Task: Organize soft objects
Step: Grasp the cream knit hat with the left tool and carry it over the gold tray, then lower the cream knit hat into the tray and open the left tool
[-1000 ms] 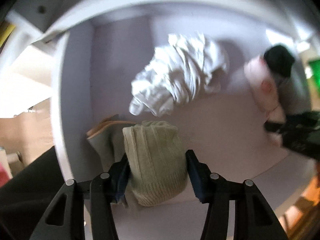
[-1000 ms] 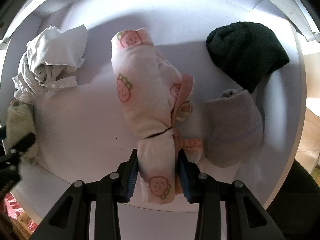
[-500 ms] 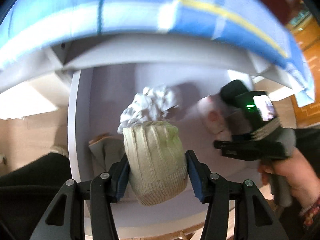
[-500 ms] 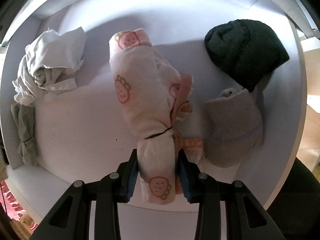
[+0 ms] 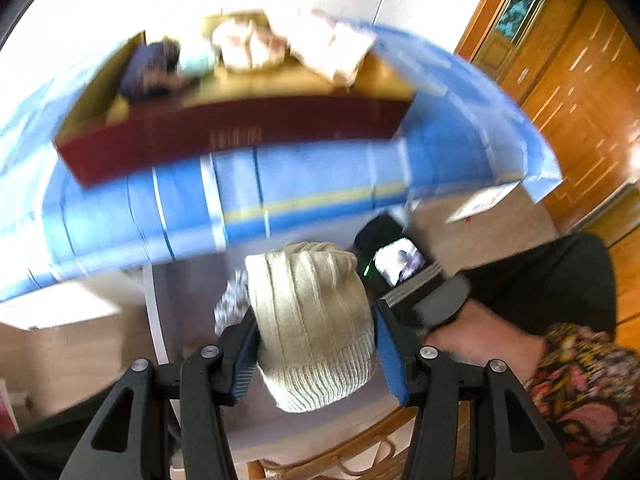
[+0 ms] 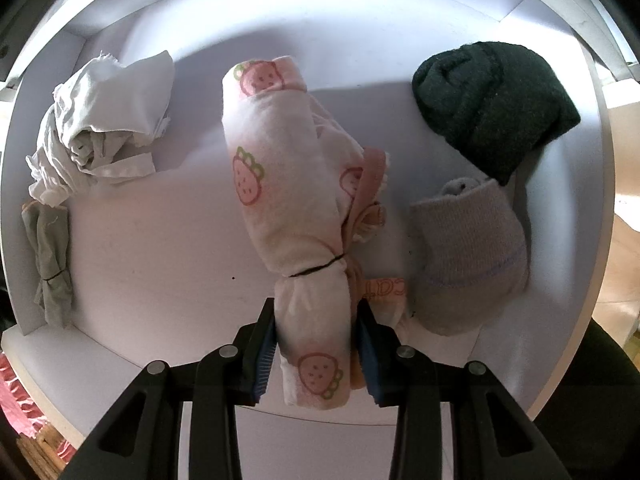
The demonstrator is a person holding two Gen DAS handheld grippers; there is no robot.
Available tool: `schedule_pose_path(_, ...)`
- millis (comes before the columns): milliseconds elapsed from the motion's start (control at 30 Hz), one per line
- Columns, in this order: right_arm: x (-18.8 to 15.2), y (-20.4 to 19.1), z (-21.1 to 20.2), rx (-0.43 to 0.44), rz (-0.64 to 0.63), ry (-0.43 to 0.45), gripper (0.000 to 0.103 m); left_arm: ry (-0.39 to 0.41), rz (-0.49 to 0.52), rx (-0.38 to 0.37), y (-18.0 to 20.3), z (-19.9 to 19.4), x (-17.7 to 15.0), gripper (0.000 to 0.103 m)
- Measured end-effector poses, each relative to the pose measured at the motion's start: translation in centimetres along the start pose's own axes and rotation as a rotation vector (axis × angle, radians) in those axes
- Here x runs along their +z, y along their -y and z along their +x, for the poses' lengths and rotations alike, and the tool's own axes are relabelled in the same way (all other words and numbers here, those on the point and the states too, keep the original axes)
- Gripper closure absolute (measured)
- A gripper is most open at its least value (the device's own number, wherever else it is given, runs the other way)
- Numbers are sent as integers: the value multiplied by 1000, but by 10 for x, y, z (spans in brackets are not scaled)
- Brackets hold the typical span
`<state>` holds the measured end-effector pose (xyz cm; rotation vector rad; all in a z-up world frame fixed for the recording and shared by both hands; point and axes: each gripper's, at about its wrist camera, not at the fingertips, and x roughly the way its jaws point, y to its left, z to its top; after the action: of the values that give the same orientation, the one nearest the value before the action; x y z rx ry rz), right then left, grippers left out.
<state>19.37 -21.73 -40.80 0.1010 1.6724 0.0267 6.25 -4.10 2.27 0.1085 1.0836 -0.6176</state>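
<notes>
In the left wrist view my left gripper (image 5: 314,344) is shut on a beige ribbed rolled sock (image 5: 310,324) and holds it high above the white drawer (image 5: 154,316). Beyond it a red box (image 5: 236,132) with cloth items stands on a blue striped cover (image 5: 300,184). In the right wrist view my right gripper (image 6: 316,350) points straight down, shut on the near end of a pink strawberry-print cloth roll (image 6: 288,184) that lies in the white drawer (image 6: 160,240). A crumpled white cloth (image 6: 100,120), a grey-green tied cloth (image 6: 50,256), a black sock roll (image 6: 492,108) and a grey sock roll (image 6: 468,252) lie around it.
A person's hand (image 5: 476,336) with a floral sleeve (image 5: 580,384) holds the other gripper at the right of the left wrist view. Wooden cabinet doors (image 5: 576,80) stand at the far right. A wicker chair edge (image 5: 340,460) shows below the drawer.
My left gripper has risen out of the drawer with the beige sock and tilted up, so the blue cover and red box came into view. The right gripper and the strawberry roll stayed still.
</notes>
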Motion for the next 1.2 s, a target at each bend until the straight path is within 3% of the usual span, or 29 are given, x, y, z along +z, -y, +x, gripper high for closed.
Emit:
schedule_pose_path(167, -1, -2, -1, -13, -14, -1, 67, 80, -23, -3, -8, -37, 40, 50)
schedule_pose_path(467, -1, -4, 0, -13, -11, -5, 67, 134, -3, 110, -38, -64, 108, 50)
schedule_pose_path(833, -1, -3, 1, -9, -8, -8, 67, -28, -32, 234, -85, -13, 155, 49)
schedule_pose_path(1000, 0, 0, 0, 0, 1, -9, 67, -105, -41, 286, -100, 18, 155, 49)
schedule_pose_path(1200, 0, 11, -3, 38, 46, -2, 72, -133, -94, 283, -111, 37, 148, 47)
